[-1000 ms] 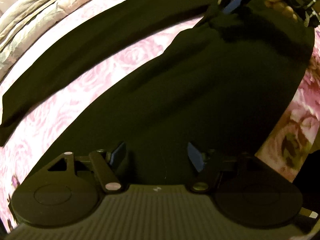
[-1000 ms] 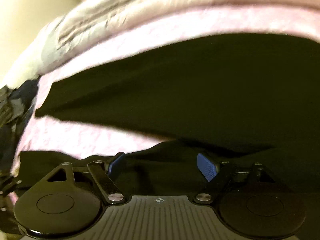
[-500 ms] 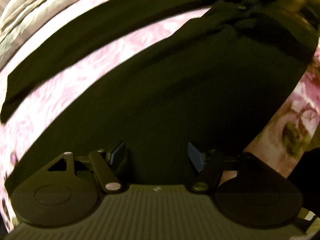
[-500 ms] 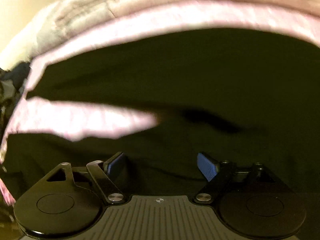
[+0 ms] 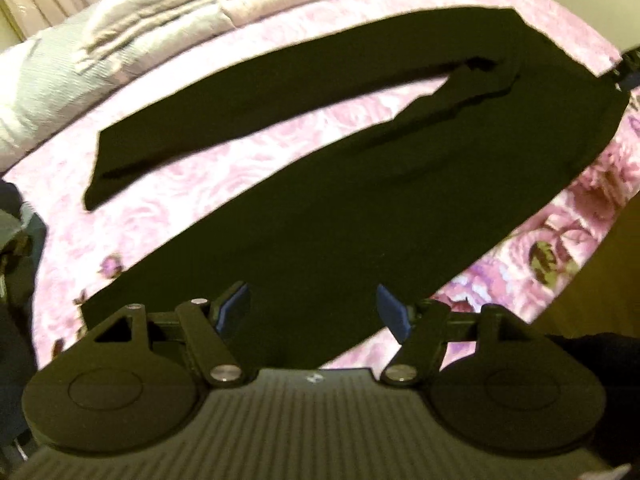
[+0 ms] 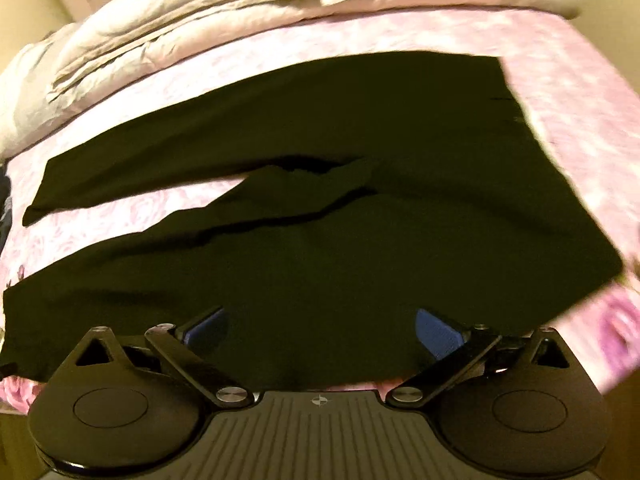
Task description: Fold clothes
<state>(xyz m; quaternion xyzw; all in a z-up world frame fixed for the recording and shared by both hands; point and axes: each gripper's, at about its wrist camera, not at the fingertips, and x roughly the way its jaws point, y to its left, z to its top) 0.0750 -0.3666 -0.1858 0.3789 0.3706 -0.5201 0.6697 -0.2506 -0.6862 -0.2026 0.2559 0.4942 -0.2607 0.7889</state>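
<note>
Both tongs have lifted away from the black trousers (image 6: 320, 216), and far more of the bed shows than a second ago. Nearest, the right tongs (image 6: 320, 330) are opening wide with nothing gripped (cloth lies well below the blue pads), and the left tongs (image 5: 314, 312) hang partly open and empty above the near leg. Trousers lie flat on the pink floral bedsheet (image 5: 208, 168), legs splayed leftward, waist to the right. Beyond them, a rumpled beige duvet (image 6: 224, 28) is bunched along the far edge.
</note>
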